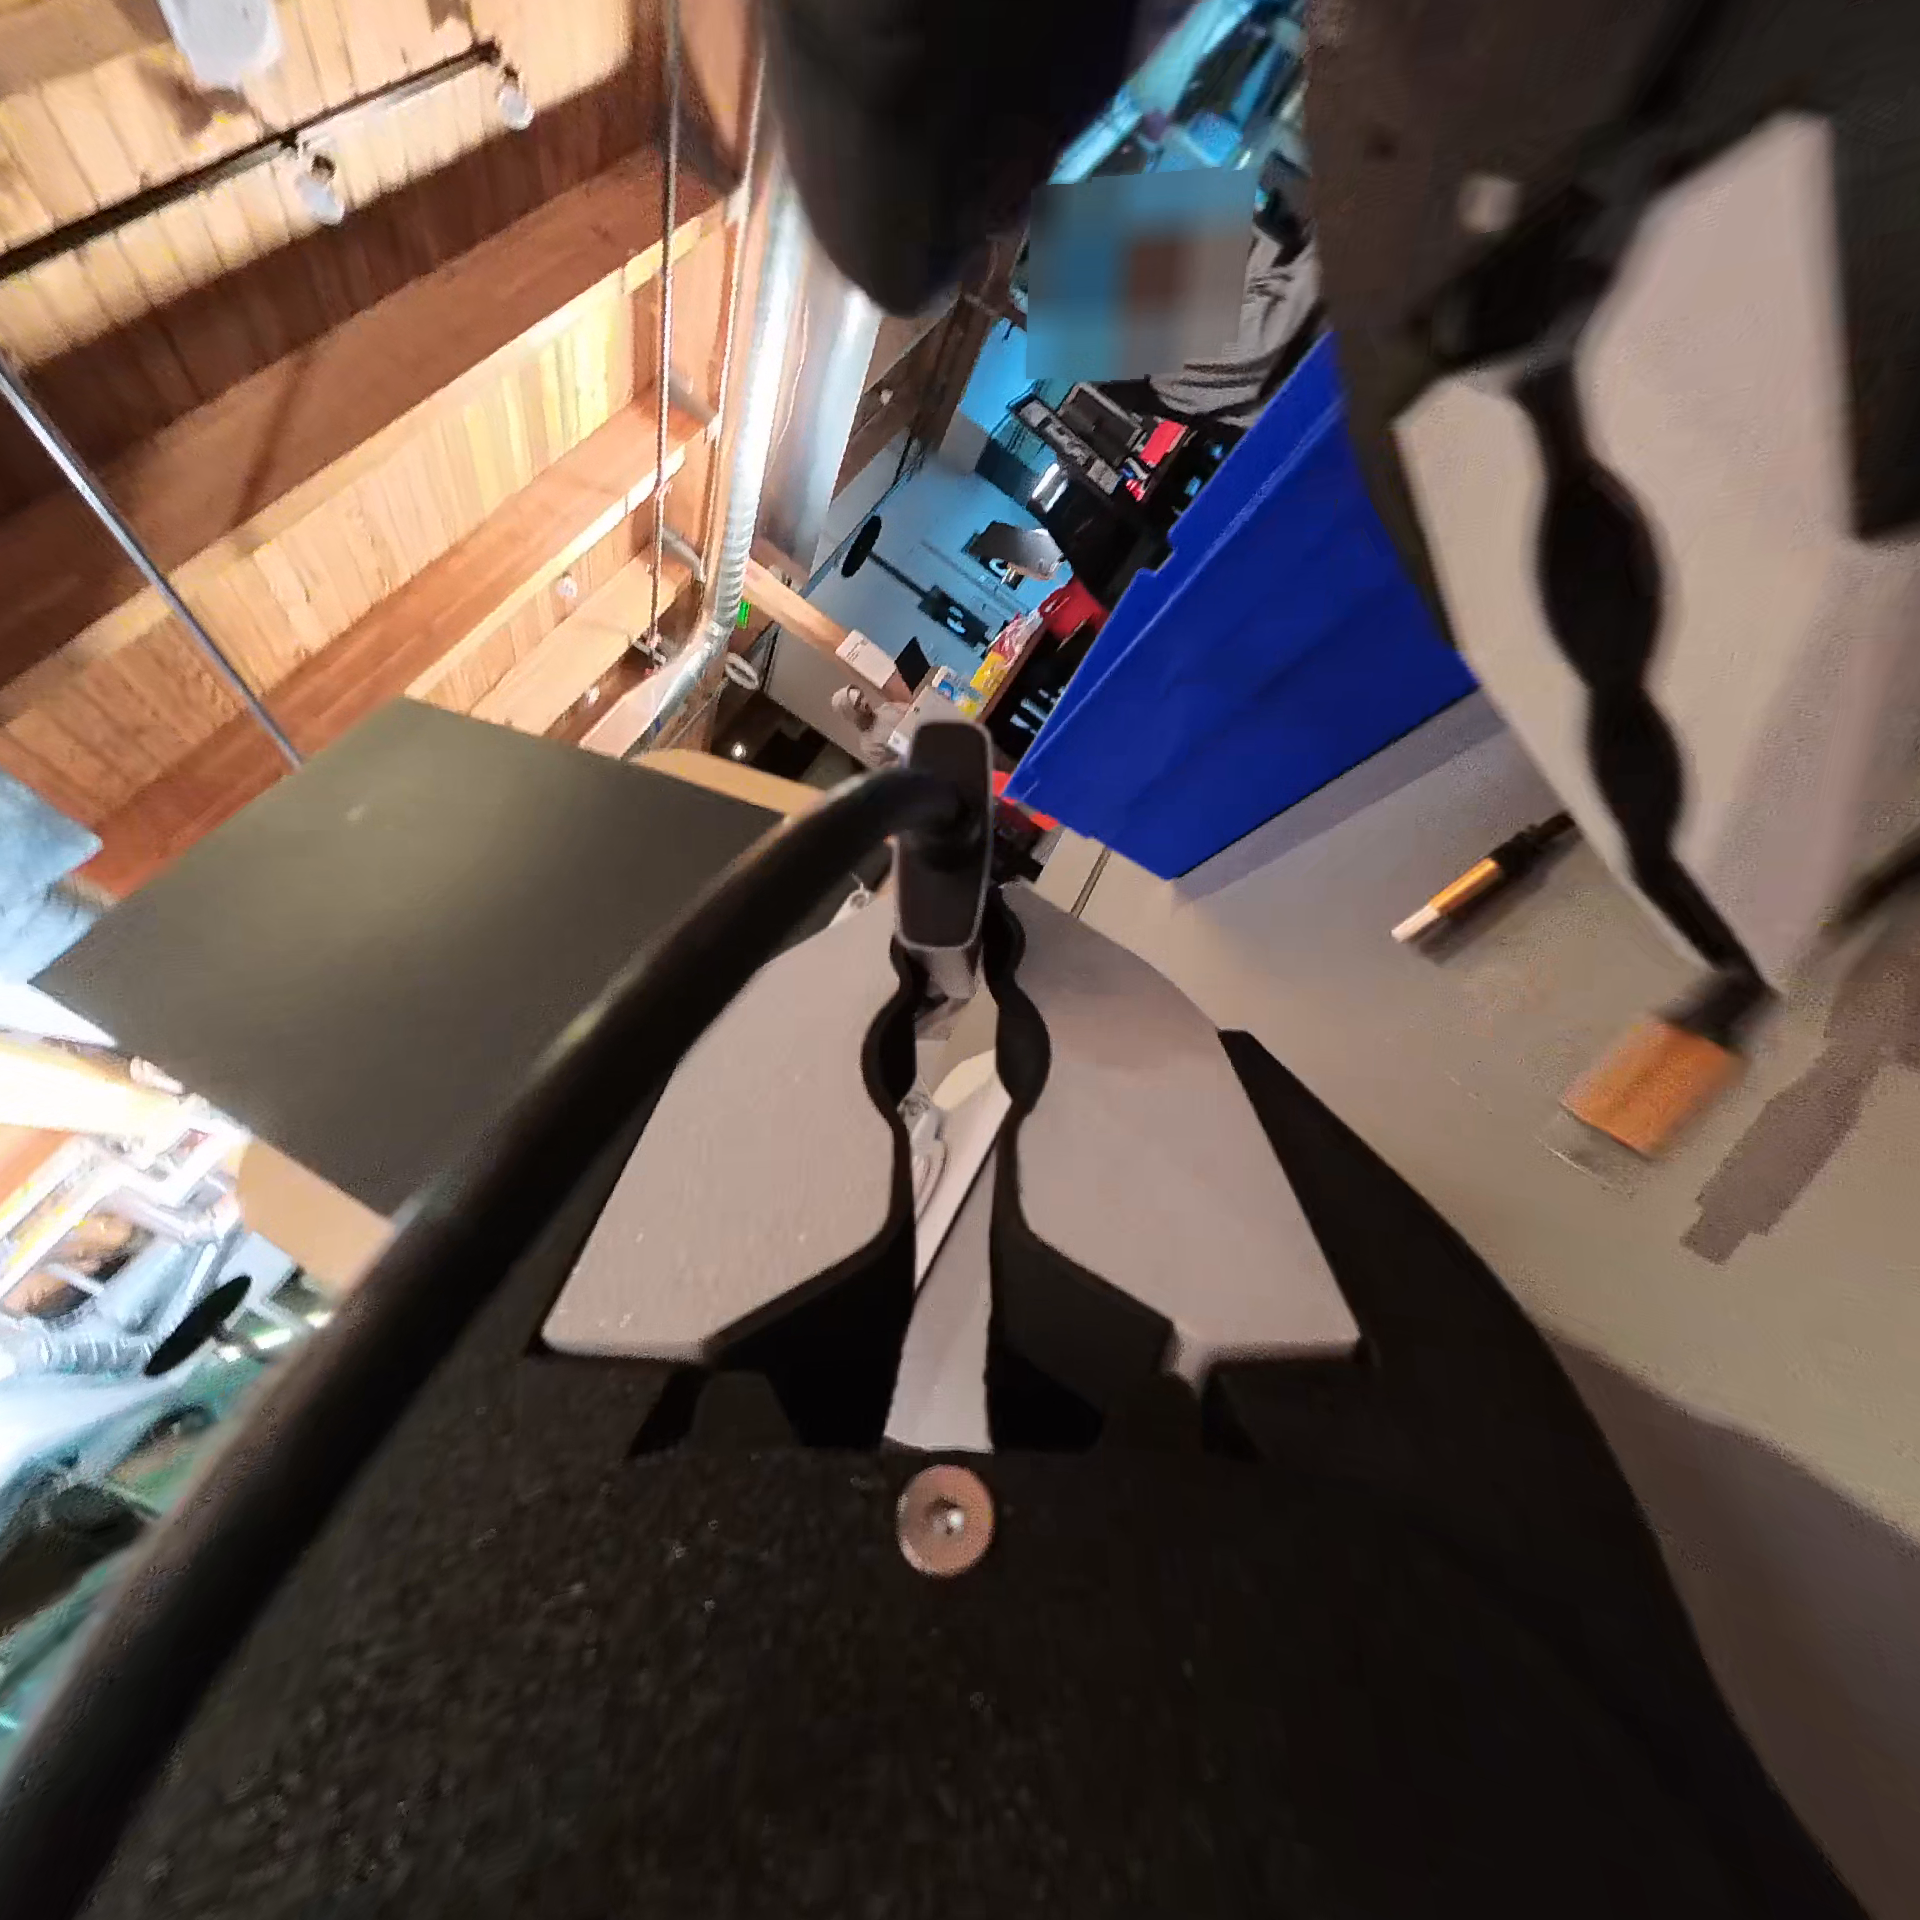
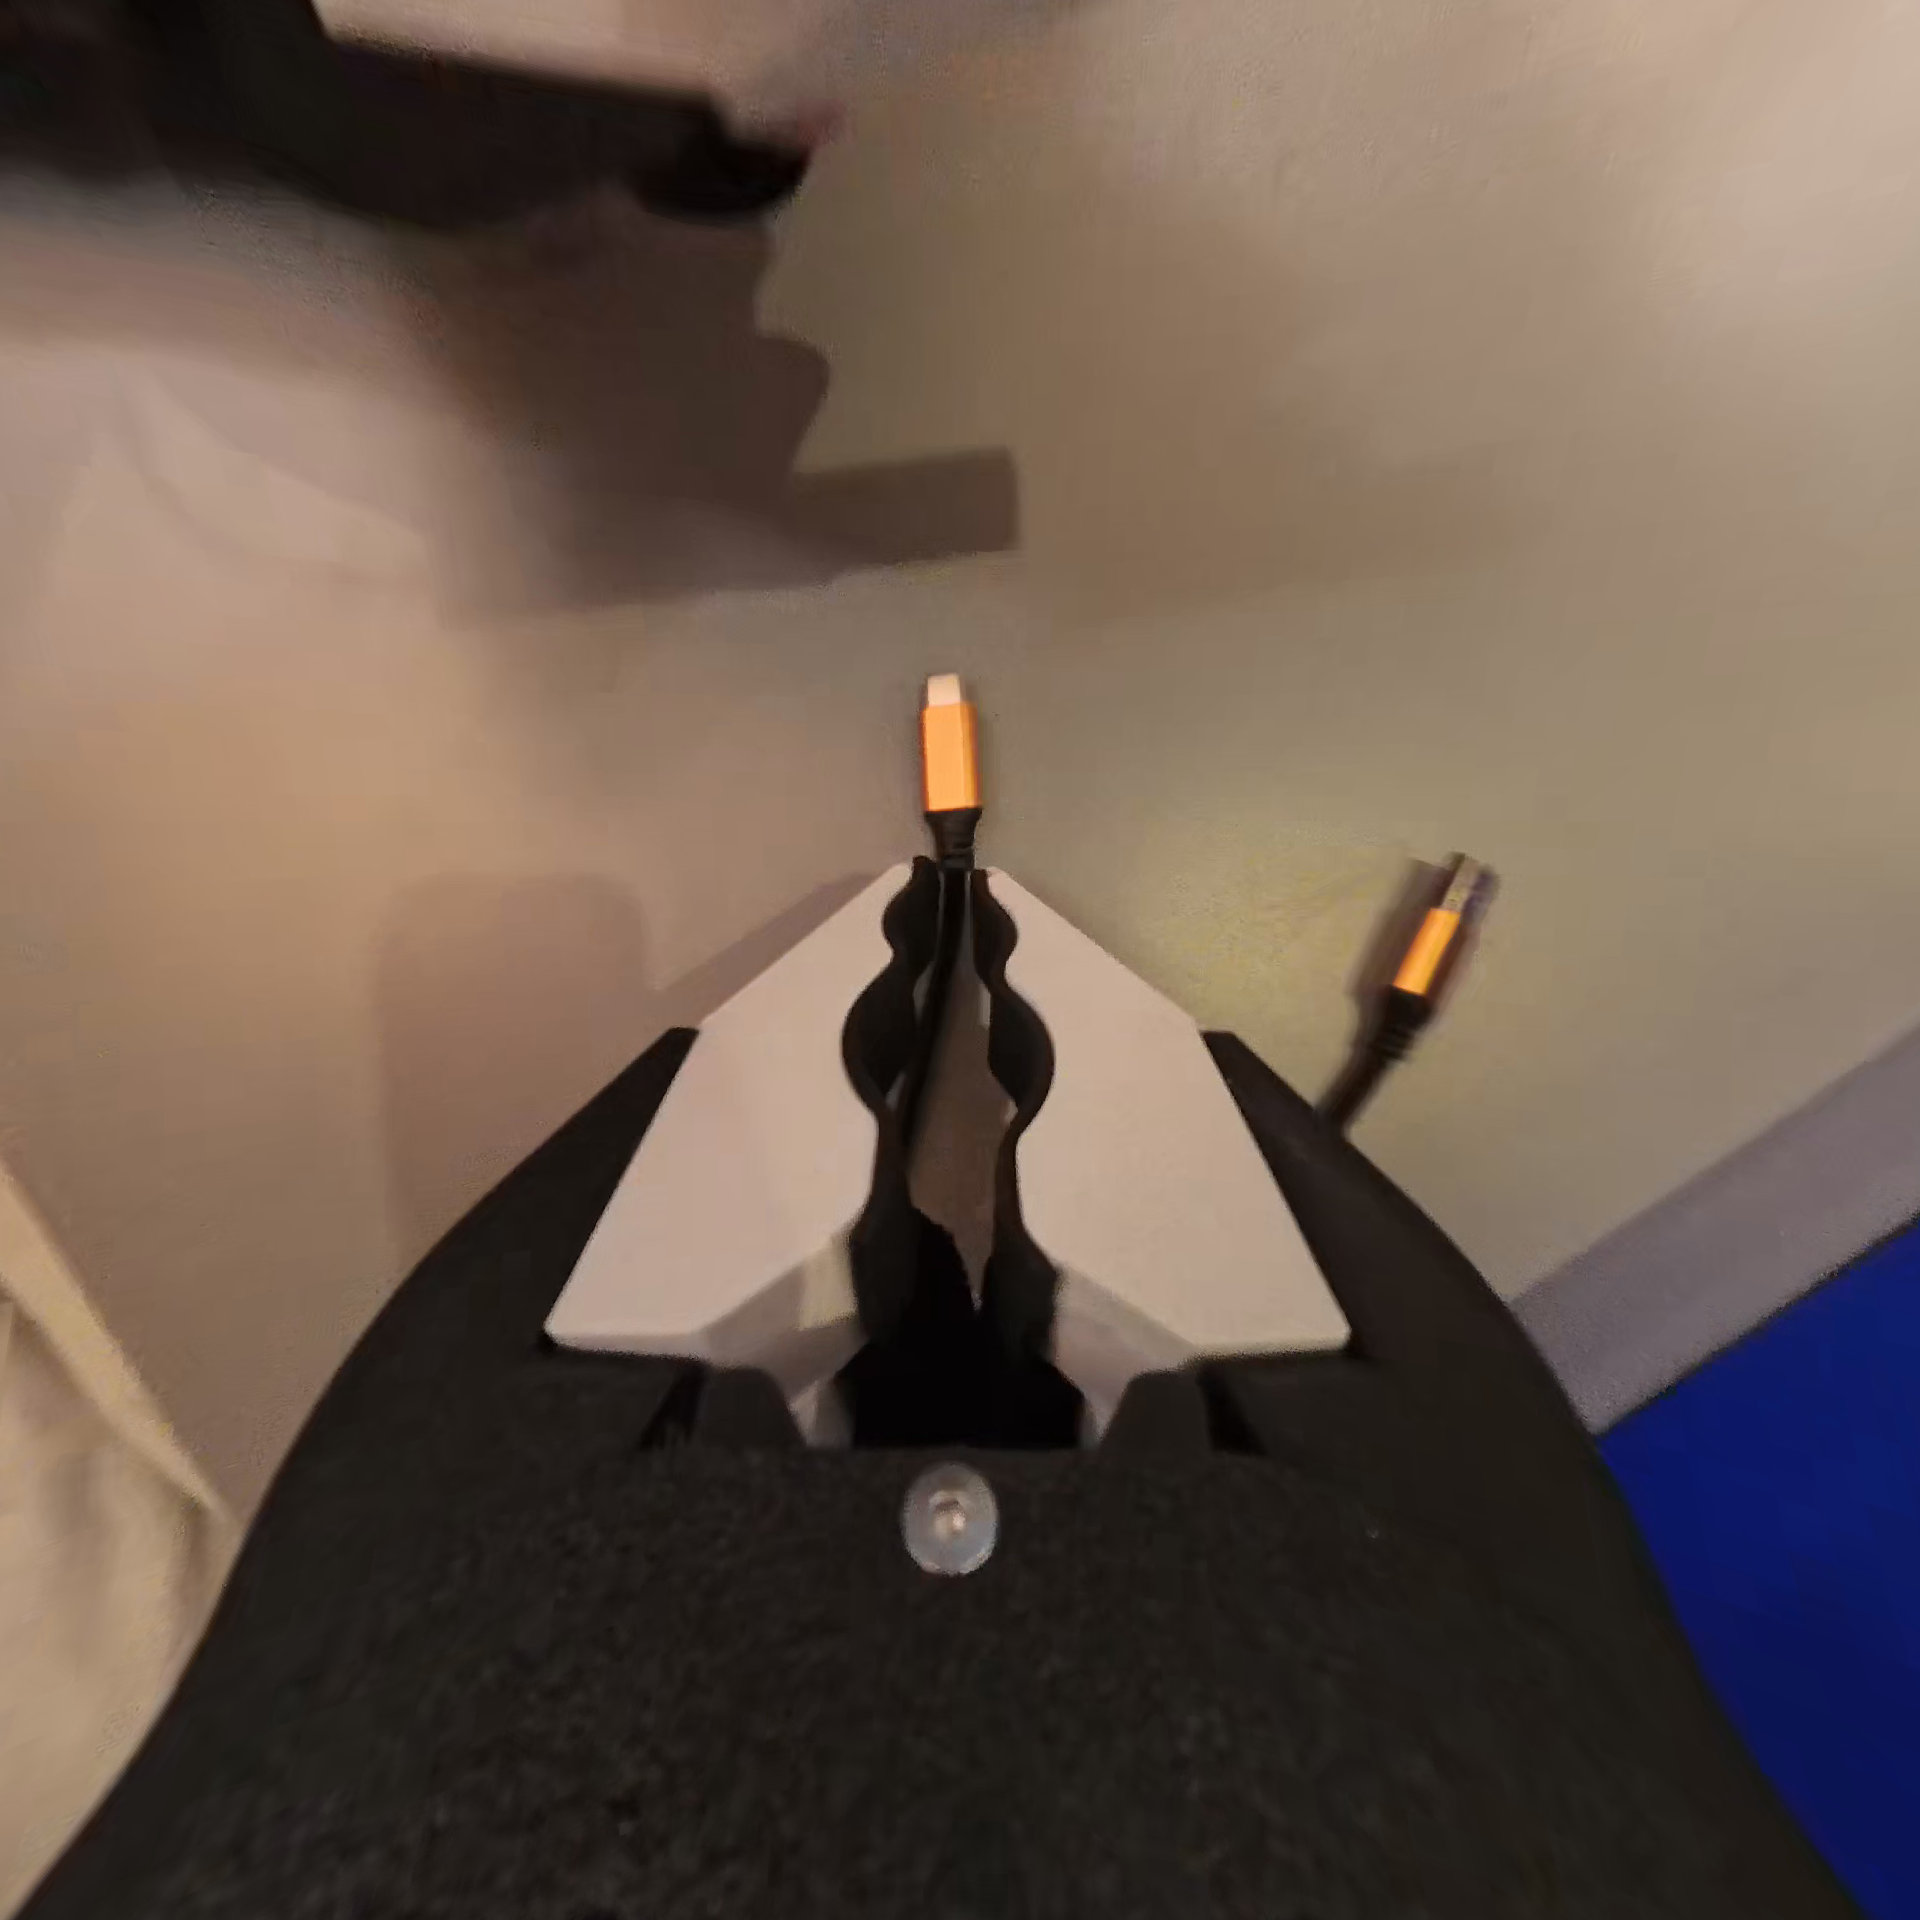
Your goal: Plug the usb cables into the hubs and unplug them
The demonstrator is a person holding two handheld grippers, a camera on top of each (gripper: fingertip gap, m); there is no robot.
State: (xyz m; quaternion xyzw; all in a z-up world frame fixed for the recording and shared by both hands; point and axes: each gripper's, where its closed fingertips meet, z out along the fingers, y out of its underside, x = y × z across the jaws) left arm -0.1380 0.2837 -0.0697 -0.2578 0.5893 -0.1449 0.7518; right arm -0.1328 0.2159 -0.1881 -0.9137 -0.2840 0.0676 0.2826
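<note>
Between the fingertips of the left tongs [image 1: 961, 935] sits a grey adapter [image 1: 940, 862]. They are clenched on its lower end, and its thick black lead [image 1: 582, 1049] curves away toward 8 o'clock. The grip looks shallow, only the tips biting, so I judge that a twist or a pull from the stiff lead could lever the adapter loose. A slow, square carry would suit it.

The right tongs [image 2: 951, 868] are clenched on a thin black cord [image 2: 928, 1023] just behind an orange plug [image 2: 949, 753], which points straight out at 12 o'clock with its pale tip free. Holding so near the plug keeps it from drooping. The cord itself is soft, so the plug's angle may wander under any side push.

A second orange plug [image 2: 1439, 940] lies on the bench [image 2: 1351, 416] at 3 o'clock, near the right tongs. A blue bin [image 2: 1766, 1507] fills the 4 o'clock corner. In the left wrist view a dark flat panel [image 1: 364, 935] stands close at 9 o'clock. The open bench lies at 12 o'clock in the right wrist view, with a blurred dark shape at 11 that I cannot identify.
</note>
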